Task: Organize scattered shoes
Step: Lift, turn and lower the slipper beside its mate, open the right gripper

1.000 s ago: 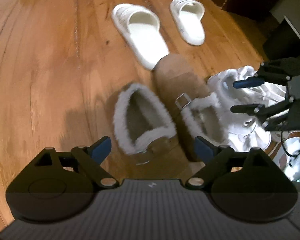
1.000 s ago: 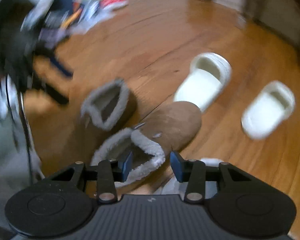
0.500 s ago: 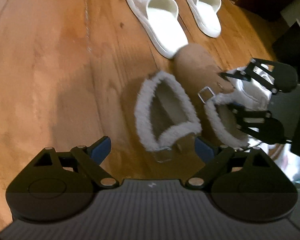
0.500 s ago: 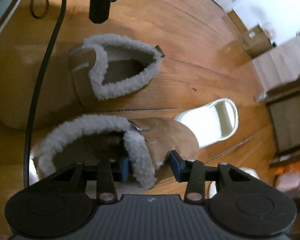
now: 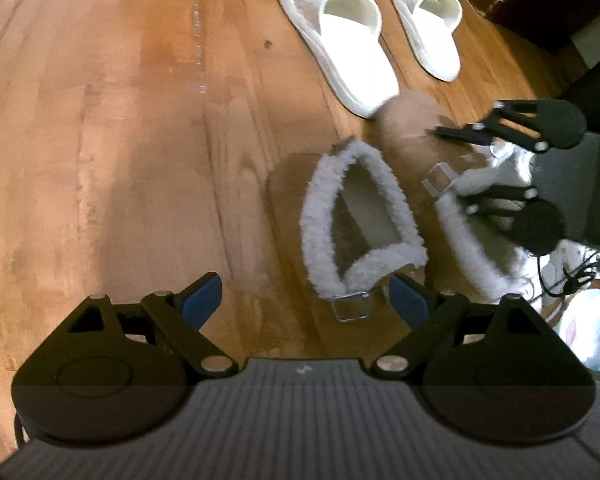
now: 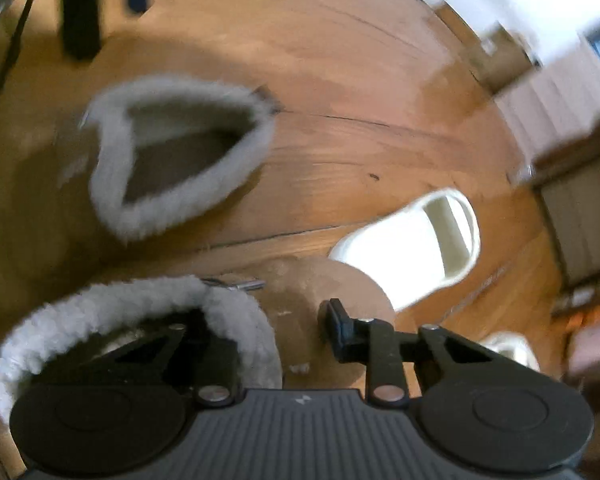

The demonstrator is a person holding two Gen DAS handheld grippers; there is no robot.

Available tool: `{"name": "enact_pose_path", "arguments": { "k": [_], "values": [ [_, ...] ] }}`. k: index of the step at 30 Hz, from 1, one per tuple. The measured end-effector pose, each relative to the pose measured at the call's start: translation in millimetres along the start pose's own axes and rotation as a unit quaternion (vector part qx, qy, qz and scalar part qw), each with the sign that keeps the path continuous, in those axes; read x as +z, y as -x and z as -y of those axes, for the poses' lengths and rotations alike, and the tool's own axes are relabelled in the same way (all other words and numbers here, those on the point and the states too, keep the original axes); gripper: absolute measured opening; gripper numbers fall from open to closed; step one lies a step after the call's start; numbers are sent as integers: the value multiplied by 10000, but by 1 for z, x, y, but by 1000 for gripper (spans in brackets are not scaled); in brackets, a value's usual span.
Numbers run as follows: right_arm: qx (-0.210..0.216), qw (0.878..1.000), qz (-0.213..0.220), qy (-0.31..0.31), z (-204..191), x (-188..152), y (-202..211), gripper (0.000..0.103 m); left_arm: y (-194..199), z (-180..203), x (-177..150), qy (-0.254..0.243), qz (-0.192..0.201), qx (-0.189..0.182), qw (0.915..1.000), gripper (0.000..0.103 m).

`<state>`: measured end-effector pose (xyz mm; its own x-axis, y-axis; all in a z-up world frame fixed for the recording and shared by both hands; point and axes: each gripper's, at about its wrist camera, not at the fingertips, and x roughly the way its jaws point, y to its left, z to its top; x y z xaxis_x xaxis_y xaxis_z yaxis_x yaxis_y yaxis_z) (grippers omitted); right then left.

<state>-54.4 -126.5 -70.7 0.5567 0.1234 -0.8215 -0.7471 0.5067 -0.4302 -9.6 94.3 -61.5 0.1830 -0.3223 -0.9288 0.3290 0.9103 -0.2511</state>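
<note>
The brown suede slippers with fluffy grey-white lining lie side by side on the wooden floor (image 5: 100,120). The near brown slipper (image 5: 356,224) lies just past the tips of the left hand-held gripper (image 5: 304,300), a bit to the right, with its metal buckle (image 5: 352,308) between the two blue pads. That hand-held gripper is wide open and holds nothing. The far brown slipper (image 6: 300,320) is right under the right hand-held gripper (image 6: 276,328). One black finger sits inside the slipper's opening, and the other finger (image 6: 340,328) sits outside on the brown top. Its jaws are closing, with the fluffy rim (image 6: 240,320) between them. In the left view, the right hand-held gripper reaches in from the right side over this slipper.

Two white slide sandals lie farther away on the floor. The bigger-looking white sandal (image 5: 340,36) touches the toe of the far brown slipper. The other white sandal (image 5: 428,20) lies beside it, a little apart. A white shoe (image 5: 512,160) peeks out behind the right hand-held gripper.
</note>
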Motion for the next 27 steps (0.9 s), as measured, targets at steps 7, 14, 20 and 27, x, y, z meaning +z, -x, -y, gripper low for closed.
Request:
{"name": "enact_pose_path", "arguments": {
  "k": [7, 14, 20, 27],
  "values": [
    [748, 9586, -274, -2734, 61, -16, 28, 21, 18, 4, 2, -144, 359, -52, 9992, 93],
    [1591, 8338, -190, -5283, 114, -40, 28, 21, 24, -16, 1, 74, 449, 259, 9986, 94],
    [2456, 6039, -765, -7544, 112, -94, 4, 20, 30, -22, -2, 141, 502, 250, 9983, 95],
    [2429, 5154, -1322, -8111, 89, -127, 14, 17, 24, -19, -3, 116, 409, 57, 9991, 96]
  ]
}}
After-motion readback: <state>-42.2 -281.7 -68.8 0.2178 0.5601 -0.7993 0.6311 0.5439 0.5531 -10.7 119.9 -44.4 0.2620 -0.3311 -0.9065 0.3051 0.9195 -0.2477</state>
